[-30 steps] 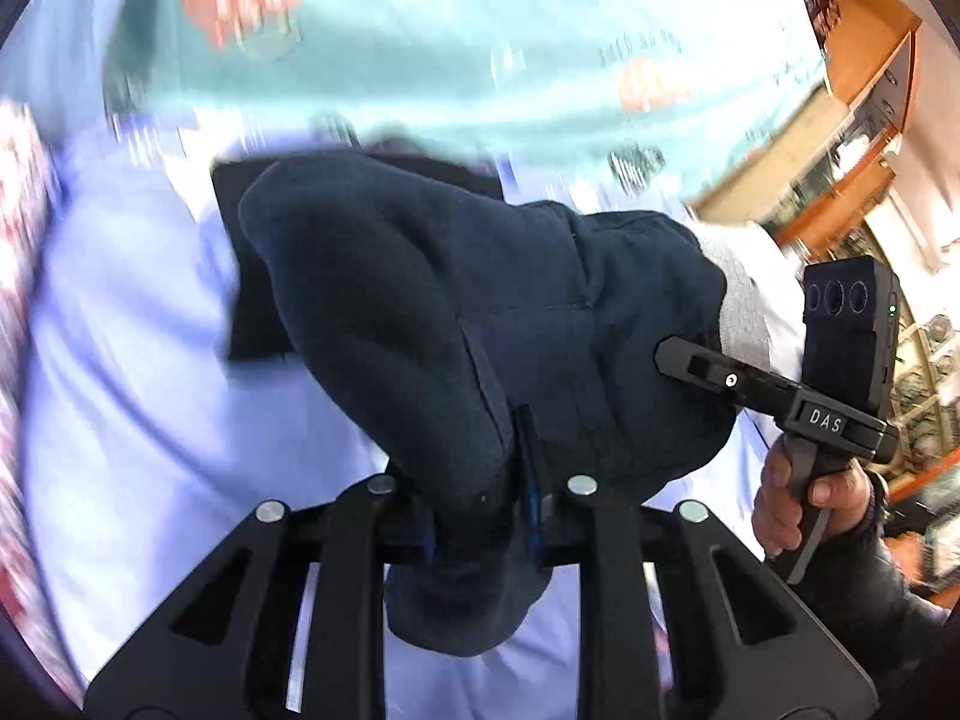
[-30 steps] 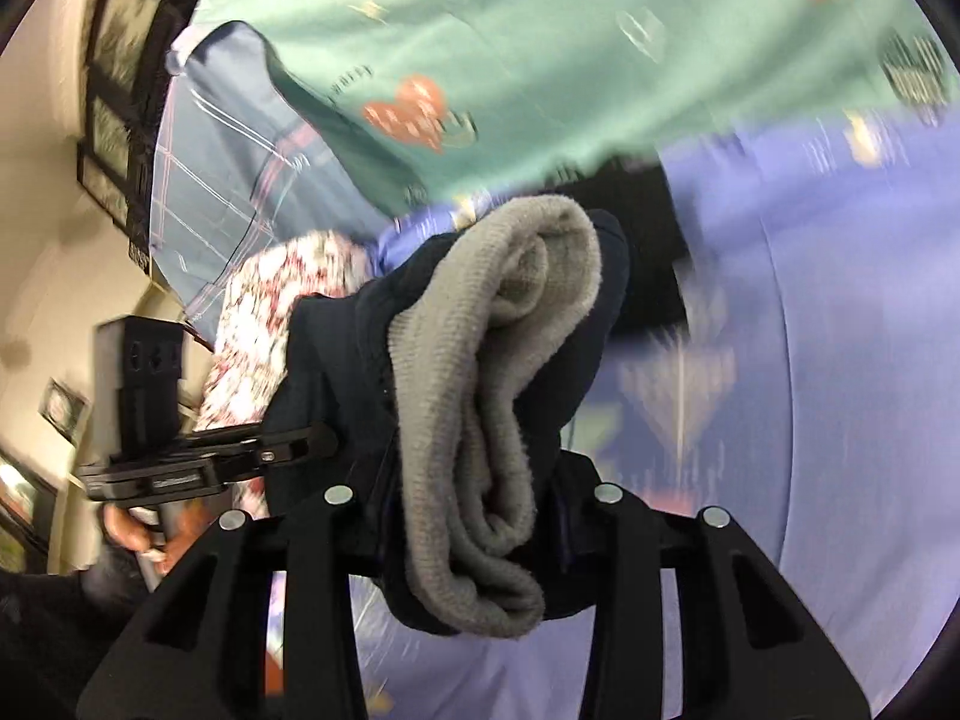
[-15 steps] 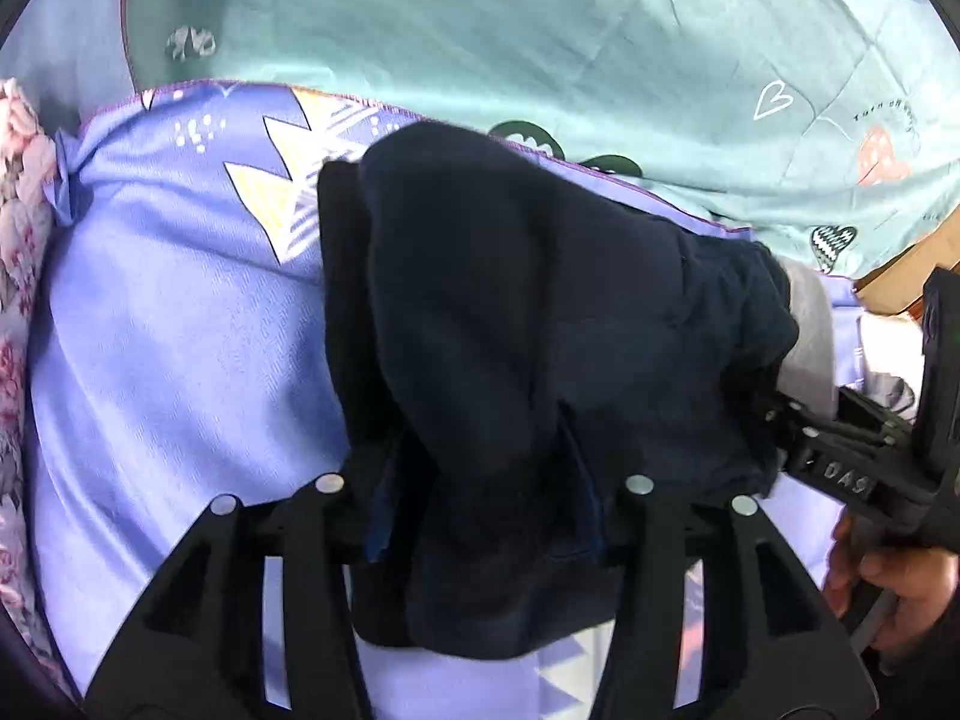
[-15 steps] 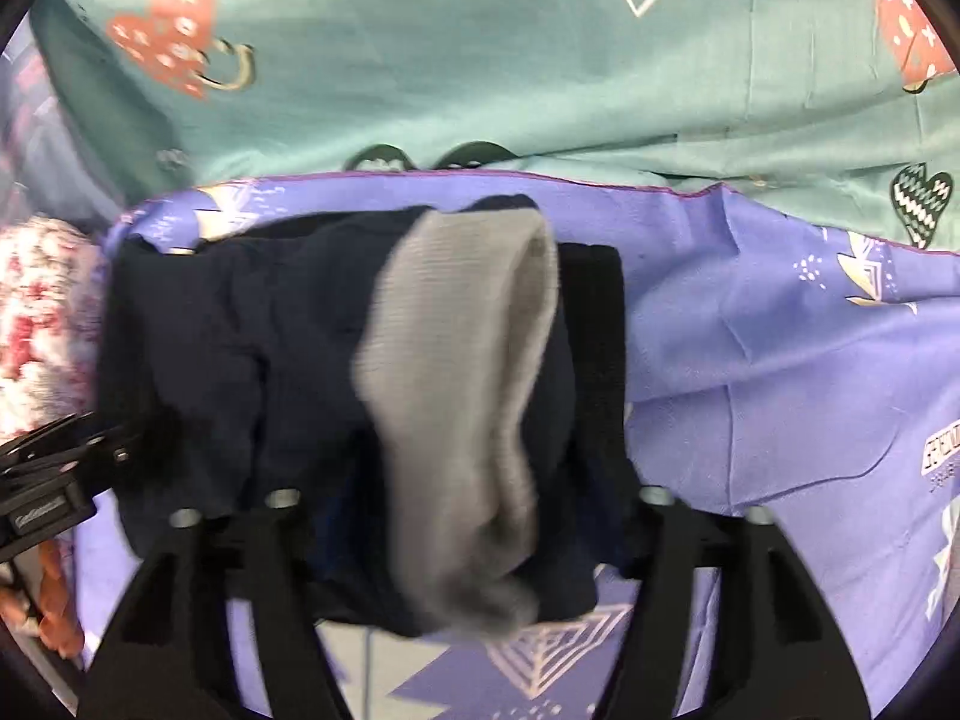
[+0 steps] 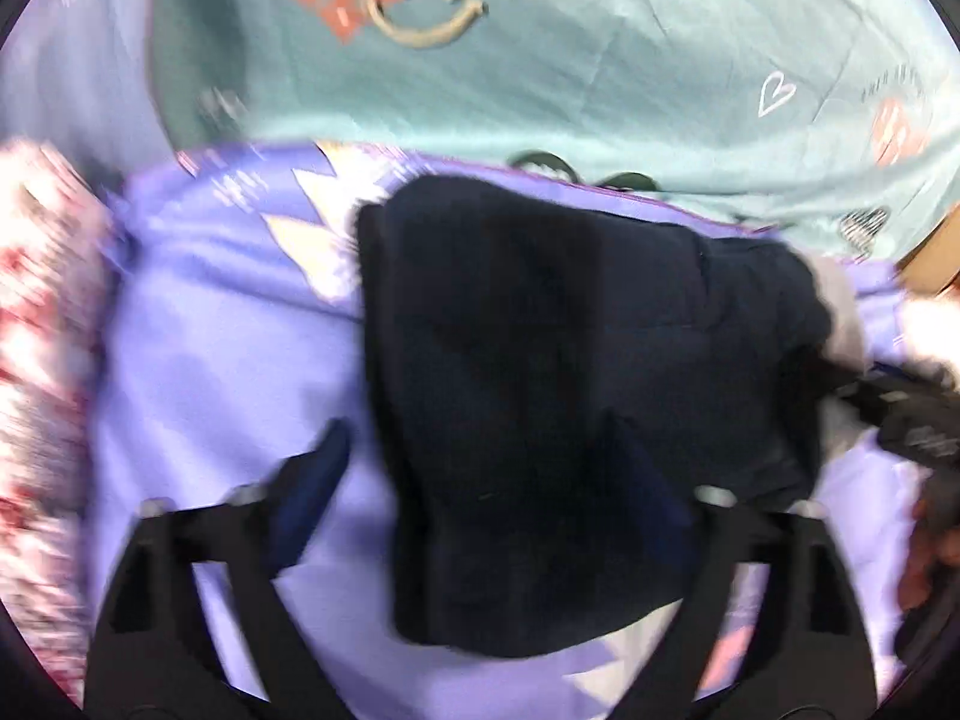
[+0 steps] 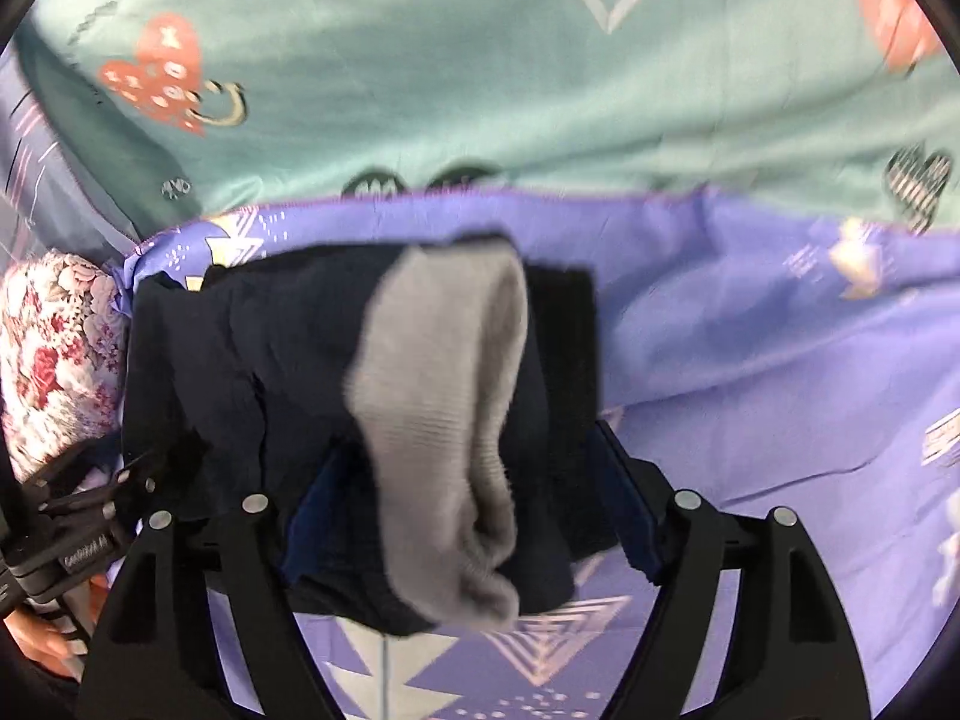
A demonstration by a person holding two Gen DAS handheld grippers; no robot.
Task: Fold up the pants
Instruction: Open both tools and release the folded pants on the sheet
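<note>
The dark navy pants (image 5: 540, 360) lie folded in a thick bundle on the purple patterned sheet (image 5: 210, 360). My left gripper (image 5: 480, 480) points down over their near edge and its jaws are opening. Its left finger (image 5: 312, 480) stands off the cloth over bare sheet, so nothing is gripped. In the right wrist view the grey waistband (image 6: 444, 390) drapes over the navy pants (image 6: 240, 360). My right gripper (image 6: 474, 504) straddles that end with its jaws opening and the cloth loose between them. Each gripper shows at the edge of the other's view.
A teal sheet with hearts (image 6: 480, 90) covers the far side beyond the purple sheet (image 6: 780, 330). A floral cloth (image 6: 54, 360) lies at the left. A person's hand (image 6: 36, 642) holds the left gripper's handle. Wooden furniture (image 5: 936, 252) shows at the right edge.
Both grippers were pinching the lifted pants. They came down and forward, the bundle now rests on the purple sheet, and both pairs of jaws have spread apart.
</note>
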